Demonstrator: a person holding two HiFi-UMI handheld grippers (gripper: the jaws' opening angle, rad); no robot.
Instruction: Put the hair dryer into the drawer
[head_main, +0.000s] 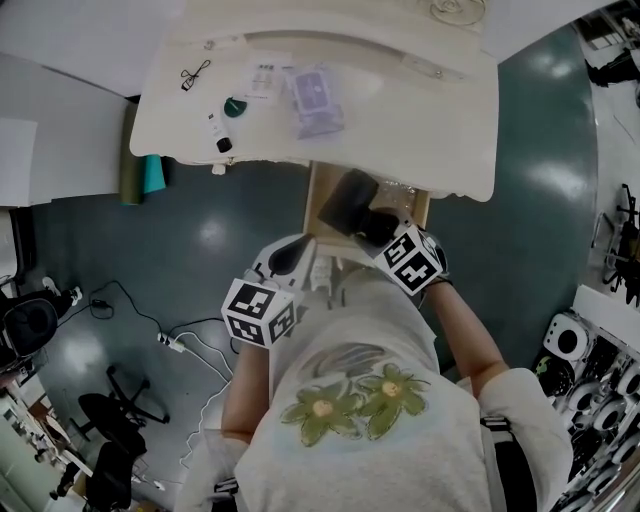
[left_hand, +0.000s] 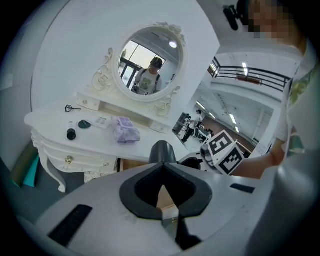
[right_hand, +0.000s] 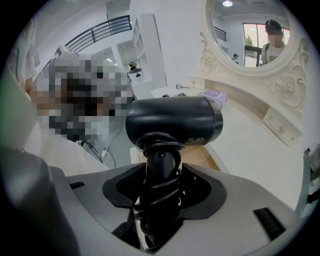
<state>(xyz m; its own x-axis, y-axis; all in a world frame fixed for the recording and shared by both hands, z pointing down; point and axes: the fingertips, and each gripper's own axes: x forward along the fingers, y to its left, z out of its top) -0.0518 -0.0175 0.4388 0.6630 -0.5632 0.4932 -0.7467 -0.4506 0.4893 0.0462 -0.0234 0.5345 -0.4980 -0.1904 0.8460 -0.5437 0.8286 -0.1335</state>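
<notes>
**A:** What is nearest to you?

**B:** The left hand-held gripper (left_hand: 162, 202). Its jaws are together with nothing between them, and it is held close to my chest.

**A:** And the other one?

**B:** The right hand-held gripper (right_hand: 160, 192) is just ahead of it. Its jaws are clamped on the handle of the black hair dryer (right_hand: 172, 122). The cord is wound round that handle, and the barrel lies crosswise above the jaws.

**A:** Where is the dryer, then?

**B:** It is up in the gripper's hold, over the open drawer (head_main: 316, 190). The drawer has a wooden inside and is pulled out from under the front edge of the white desk (head_main: 400, 110).

**A:** What is on the desk?

**B:** A purple packet (head_main: 315, 100) lies near the middle. To its left are a small dark-capped bottle (head_main: 222, 143) and a round green thing (head_main: 235, 106). Behind them stands an oval mirror (left_hand: 150, 67) in a carved white frame.
</notes>
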